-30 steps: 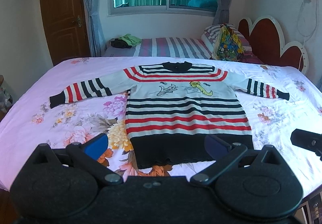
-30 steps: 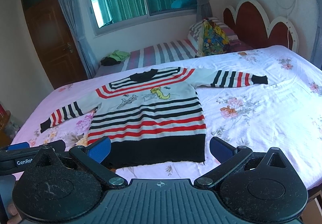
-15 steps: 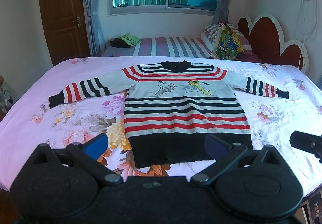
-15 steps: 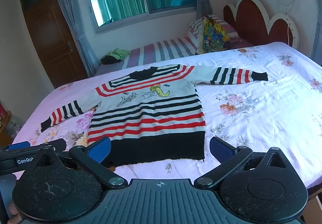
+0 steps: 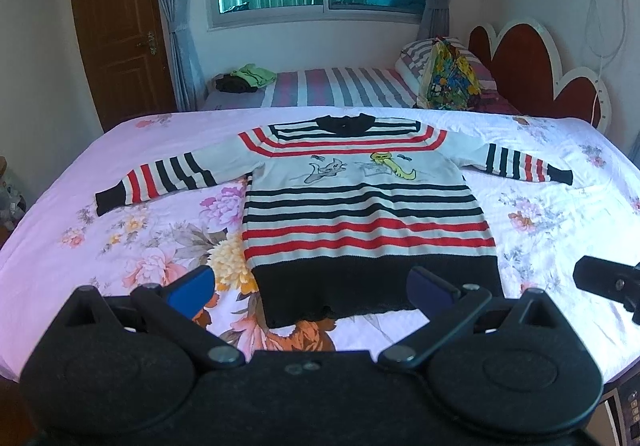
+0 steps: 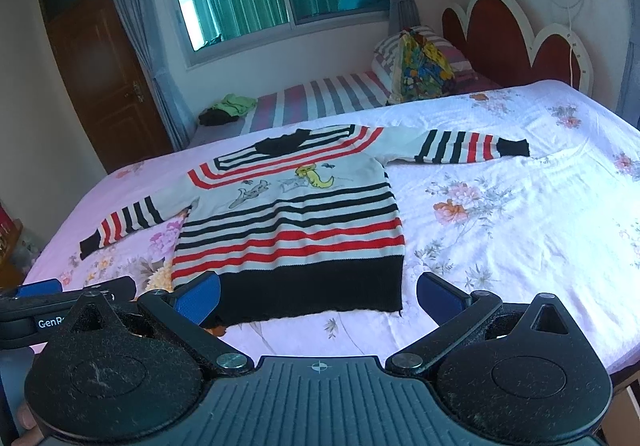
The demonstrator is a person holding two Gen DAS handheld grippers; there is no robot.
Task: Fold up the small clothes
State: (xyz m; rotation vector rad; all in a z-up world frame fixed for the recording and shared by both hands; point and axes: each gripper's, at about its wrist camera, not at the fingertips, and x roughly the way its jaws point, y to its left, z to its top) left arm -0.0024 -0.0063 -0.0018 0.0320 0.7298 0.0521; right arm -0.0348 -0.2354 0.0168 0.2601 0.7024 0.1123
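- A knitted striped sweater (image 5: 364, 213) is lying flat, front up, on a bed (image 5: 120, 246) covered in a smooth floral sheet, sleeves spreading out to both sides.
- Its bands are running red, black and pale, ending in a broad black hem (image 6: 312, 290); two small cartoon figures are showing on the chest.
- The left gripper (image 5: 310, 284) is hovering just before the hem, blue-padded fingers standing wide apart, holding nothing.
- The right gripper (image 6: 318, 292) is hanging likewise, spread open and empty, the hem lying between its fingers in view.
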